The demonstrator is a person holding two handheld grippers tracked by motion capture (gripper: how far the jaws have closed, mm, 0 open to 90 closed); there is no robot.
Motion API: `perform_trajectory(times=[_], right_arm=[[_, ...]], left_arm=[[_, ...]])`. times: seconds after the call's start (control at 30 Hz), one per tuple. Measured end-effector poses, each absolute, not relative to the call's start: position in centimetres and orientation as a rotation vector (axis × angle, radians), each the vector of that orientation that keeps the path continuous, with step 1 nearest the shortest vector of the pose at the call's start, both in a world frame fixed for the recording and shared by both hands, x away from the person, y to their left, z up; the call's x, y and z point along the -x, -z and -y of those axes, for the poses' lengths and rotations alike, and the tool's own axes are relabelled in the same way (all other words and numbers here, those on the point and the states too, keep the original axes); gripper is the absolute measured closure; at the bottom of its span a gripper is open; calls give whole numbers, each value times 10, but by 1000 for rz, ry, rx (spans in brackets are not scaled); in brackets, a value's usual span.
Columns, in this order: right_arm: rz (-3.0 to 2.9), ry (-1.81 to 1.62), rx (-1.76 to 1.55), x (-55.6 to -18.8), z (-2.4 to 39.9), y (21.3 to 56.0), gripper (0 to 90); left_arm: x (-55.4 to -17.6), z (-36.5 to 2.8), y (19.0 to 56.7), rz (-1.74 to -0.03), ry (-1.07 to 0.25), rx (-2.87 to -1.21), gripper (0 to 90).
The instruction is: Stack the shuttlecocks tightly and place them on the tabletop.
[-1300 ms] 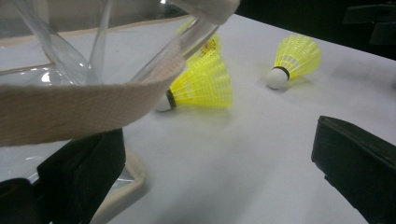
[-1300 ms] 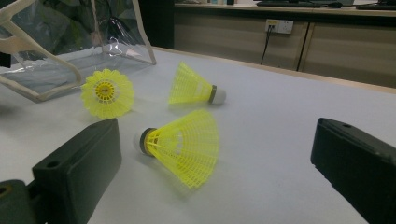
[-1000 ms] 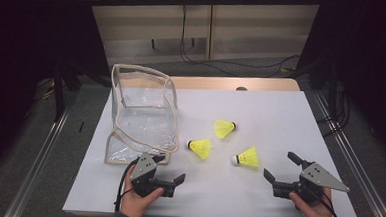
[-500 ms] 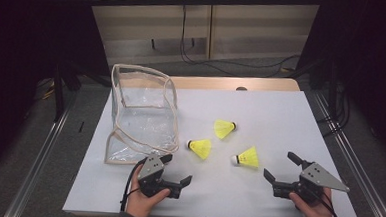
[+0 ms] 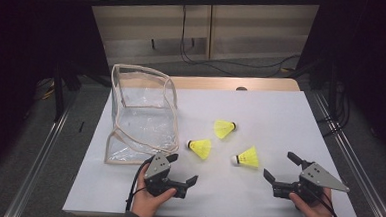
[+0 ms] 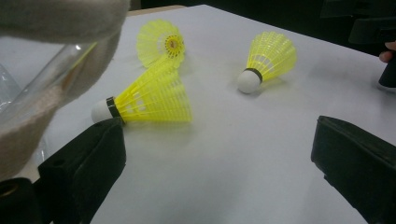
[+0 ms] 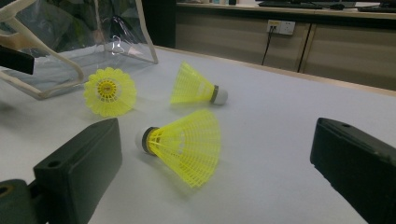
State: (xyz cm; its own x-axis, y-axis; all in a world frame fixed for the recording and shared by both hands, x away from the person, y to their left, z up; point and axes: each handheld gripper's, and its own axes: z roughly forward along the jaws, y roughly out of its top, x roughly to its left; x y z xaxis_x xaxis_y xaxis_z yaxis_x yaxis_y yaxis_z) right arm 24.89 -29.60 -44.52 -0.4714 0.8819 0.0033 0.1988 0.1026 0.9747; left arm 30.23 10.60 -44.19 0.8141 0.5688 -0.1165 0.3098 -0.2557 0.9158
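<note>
Both pairs of jaws stand wide apart and hold nothing. The left gripper (image 5: pixel 181 171), held low over the near edge of the desk (image 5: pixel 281 113), points its jaws toward the nearest yellow shuttlecock (image 5: pixel 200 148); in the left gripper view that shuttlecock (image 6: pixel 147 100) lies on its side just ahead of the left-hand jaw, white cork tip close to the jaw but not clearly touching it. The right gripper (image 5: pixel 282 169), on the near right of the desk, faces a second shuttlecock (image 5: pixel 247 158), which in the right gripper view lies on its side (image 7: pixel 184 142) just ahead of the open jaws, cork toward the left. A third shuttlecock (image 5: pixel 224 128) rests a little farther back, near the middle of the white desk surface, apart from the other two. To the left stands a clear plastic bag (image 5: pixel 143 113) with pale trim, its mouth open and facing up; it looks to have no shuttlecock in it, though the clear plastic makes this hard to confirm. Judging from the layout, the work is probably to put the shuttlecocks into the bag, and it seems barely begun: all three lie loose on the desk, none is gripped, and each has yet to be picked up and carried over
</note>
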Motion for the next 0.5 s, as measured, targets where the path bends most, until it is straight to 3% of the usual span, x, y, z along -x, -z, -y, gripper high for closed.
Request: perform_trajectory(times=[0.5], right_arm=[[-1765, -1408, -1055, -249, 296, 445, 19]], left_arm=[[-302, -90, 441, -639, -256, -1871, 32]])
